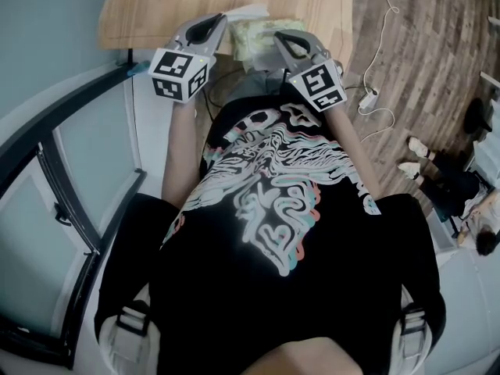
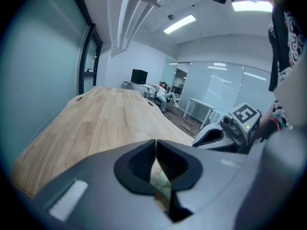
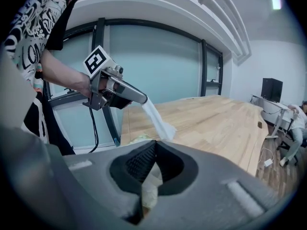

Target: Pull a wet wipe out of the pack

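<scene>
Starting nearest the wearer, the left gripper (image 1: 219, 20) is noted at 11 o'clock and the right gripper (image 1: 278, 37) at 1 o'clock. Both are angled down over the near edge of the light wooden table (image 1: 156, 6).

The left gripper's jaws are pressed together on the upper end of a white, limp wet wipe (image 3: 156, 114), which hangs as a slack strip towards the pack. The right gripper's jaws are closed at the tips. Pale material is seen in the gap behind them, but whether any of it is nipped cannot be established.

Between the two grippers, at 12 o'clock, a pale green soft-film wipe pack (image 1: 254, 44) lies on the table. The wipe's lower end is hidden behind the right gripper's body, so it cannot be told whether it is clear of the opening.

The wipe is judged light, damp, clinging and easily torn, and is best gripped squarely across its exposed end. The pack is judged light and slippery, and would need to be held down so that it is not lifted.
</scene>
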### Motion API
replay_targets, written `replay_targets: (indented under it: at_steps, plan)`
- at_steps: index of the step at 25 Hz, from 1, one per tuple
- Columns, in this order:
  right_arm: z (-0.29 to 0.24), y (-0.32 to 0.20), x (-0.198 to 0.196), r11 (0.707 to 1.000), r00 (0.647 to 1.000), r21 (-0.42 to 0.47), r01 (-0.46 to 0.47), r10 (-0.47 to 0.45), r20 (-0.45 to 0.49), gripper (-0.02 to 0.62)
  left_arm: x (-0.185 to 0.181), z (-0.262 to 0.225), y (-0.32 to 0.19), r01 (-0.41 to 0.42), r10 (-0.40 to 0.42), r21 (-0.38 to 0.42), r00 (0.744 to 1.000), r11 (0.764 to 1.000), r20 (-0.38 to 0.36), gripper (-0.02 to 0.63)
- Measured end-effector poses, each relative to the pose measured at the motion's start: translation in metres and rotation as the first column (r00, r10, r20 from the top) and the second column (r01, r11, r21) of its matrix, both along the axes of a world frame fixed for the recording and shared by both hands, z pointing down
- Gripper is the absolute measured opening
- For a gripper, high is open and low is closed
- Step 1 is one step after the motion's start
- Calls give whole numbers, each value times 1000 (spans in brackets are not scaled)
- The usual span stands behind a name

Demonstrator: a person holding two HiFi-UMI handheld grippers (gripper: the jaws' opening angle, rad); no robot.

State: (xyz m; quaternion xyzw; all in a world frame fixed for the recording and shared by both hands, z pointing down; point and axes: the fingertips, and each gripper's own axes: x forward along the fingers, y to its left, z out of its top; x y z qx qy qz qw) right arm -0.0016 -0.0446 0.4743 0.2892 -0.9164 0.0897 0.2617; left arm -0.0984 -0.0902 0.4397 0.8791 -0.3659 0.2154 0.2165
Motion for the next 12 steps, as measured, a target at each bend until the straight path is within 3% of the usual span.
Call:
replay_targets:
  at_steps: [12]
  plan:
    - [2, -19, 15, 990, 989, -57, -125, 130, 74, 0, -36, 33, -13, 156, -156, -28, 988, 987, 15, -3]
